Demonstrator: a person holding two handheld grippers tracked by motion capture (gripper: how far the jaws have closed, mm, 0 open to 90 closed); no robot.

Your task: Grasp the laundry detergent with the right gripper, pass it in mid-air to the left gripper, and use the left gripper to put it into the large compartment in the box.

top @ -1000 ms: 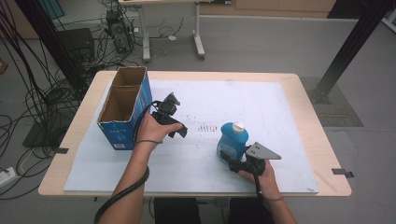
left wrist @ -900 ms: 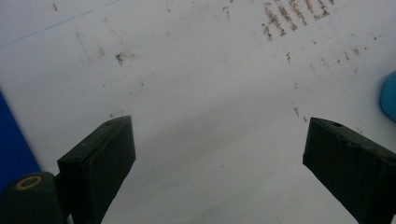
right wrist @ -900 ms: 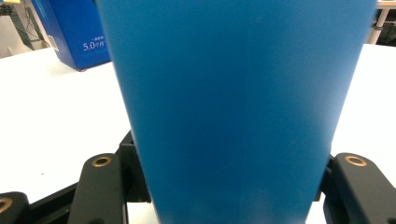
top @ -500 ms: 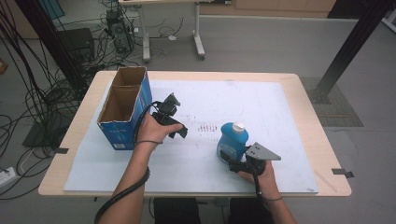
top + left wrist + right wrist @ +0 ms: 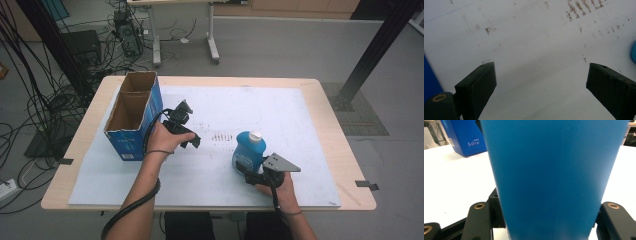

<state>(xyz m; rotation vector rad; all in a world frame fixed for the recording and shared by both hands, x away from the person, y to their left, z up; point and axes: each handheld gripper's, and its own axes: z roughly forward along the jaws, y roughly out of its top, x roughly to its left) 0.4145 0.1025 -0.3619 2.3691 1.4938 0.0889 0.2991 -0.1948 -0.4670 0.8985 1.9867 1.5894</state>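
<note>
A blue bottle (image 5: 248, 149) with a white cap stands upright on the white sheet (image 5: 280, 115), right of the middle. My right gripper (image 5: 246, 170) is shut on its lower body from the near side; in the right gripper view the blue bottle (image 5: 554, 175) sits between both jaws. My left gripper (image 5: 192, 141) hovers over the sheet beside the blue cardboard box (image 5: 131, 116). It is open, and in the left gripper view my left gripper (image 5: 540, 85) has bare white sheet (image 5: 529, 37) between its jaws.
The blue cardboard box is open at the top and stands at the left side of the table (image 5: 330, 112); the blue cardboard box (image 5: 464, 135) also appears behind the bottle. Dark scuff marks (image 5: 222, 136) lie mid-sheet. Cables and desk legs are beyond the far edge.
</note>
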